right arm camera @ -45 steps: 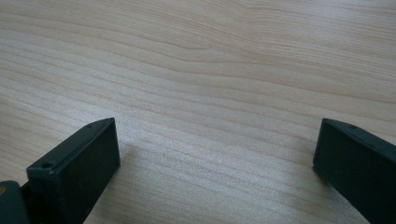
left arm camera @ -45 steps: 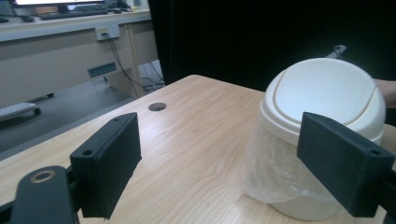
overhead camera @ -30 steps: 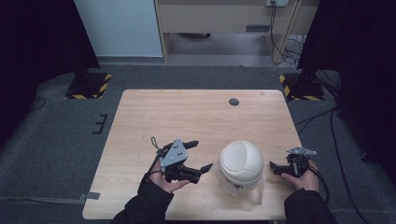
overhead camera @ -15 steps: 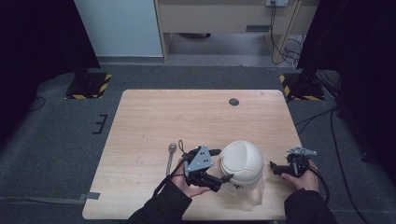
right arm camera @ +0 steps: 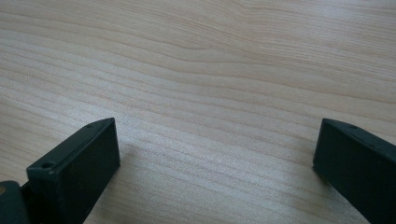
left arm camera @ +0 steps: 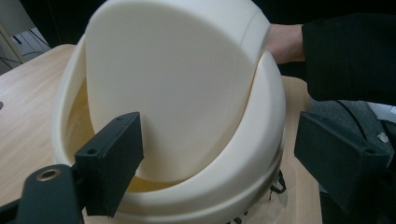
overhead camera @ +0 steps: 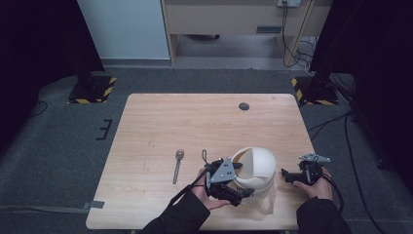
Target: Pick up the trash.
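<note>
Swing-lid bin (overhead camera: 255, 170), cream-coloured and domed, stood near the front edge of the counter (overhead camera: 160, 122), between the person's two hands, on a thin clear sheet. Left tool (overhead camera: 239, 181) met it from the left with jaws spread, one jaw inside the opening against the tilted lid flap (left arm camera: 177, 88), the other outside the rim; the flap appeared pushed inward, so the mouth was judged open. Right tool (overhead camera: 287, 176) hovered just right of the bin, jaws spread and empty, over bare wood. Spoon (overhead camera: 178, 165) lay to the left, untouched, well apart from the bin. Opening seemed underway; anything to be dropped in remained to be done.
</note>
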Demonstrator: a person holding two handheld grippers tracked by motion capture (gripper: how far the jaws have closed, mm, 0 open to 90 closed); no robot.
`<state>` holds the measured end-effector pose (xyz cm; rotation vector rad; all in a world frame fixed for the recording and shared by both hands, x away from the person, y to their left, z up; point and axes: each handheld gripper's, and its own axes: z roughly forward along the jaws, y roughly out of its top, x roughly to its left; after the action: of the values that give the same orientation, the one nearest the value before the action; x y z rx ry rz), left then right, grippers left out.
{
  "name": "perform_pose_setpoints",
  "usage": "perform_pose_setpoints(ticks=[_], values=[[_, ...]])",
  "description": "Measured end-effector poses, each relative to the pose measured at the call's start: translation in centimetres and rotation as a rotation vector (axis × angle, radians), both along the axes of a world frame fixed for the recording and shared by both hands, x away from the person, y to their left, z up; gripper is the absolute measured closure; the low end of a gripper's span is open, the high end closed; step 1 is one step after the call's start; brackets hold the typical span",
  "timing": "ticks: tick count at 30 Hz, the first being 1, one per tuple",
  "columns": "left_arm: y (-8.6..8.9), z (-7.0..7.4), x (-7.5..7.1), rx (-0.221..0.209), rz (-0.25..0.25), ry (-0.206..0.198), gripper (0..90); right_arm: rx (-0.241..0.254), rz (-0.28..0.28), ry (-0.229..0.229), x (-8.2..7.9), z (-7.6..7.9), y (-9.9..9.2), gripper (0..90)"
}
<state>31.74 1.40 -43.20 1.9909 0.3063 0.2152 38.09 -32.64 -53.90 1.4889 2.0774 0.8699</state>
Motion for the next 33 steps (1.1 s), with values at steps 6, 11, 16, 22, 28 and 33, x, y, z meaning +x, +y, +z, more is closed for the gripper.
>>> perform_pose_setpoints(ticks=[6,11,16,22,28,33], values=[[-0.7,-0.1,0.1,0.008,-0.013,0.012,14.4,-0.002,0.001,-0.002,0.0,0.0,0.0,0.9],[0.1,0.5,0.1,-0.012,-0.016,0.015,15.4,0.000,0.000,-0.002,0.0,0.0,0.0,0.9],[3.3,1.9,0.2,-0.032,0.034,-0.008,15.4,-0.002,0.001,-0.001,0.0,0.0,0.0,0.9],[9.4,1.7,0.8,-0.014,0.208,-0.013,16.3,-0.001,0.001,0.000,0.0,0.0,0.0,0.9],[14.2,-1.8,2.3,0.082,0.410,0.049,18.1,-0.001,0.000,-0.002,0.0,0.0,0.0,0.9],[16.2,-5.1,4.0,0.148,0.538,0.131,20.1,-0.001,0.000,-0.002,0.0,0.0,0.0,0.9]])
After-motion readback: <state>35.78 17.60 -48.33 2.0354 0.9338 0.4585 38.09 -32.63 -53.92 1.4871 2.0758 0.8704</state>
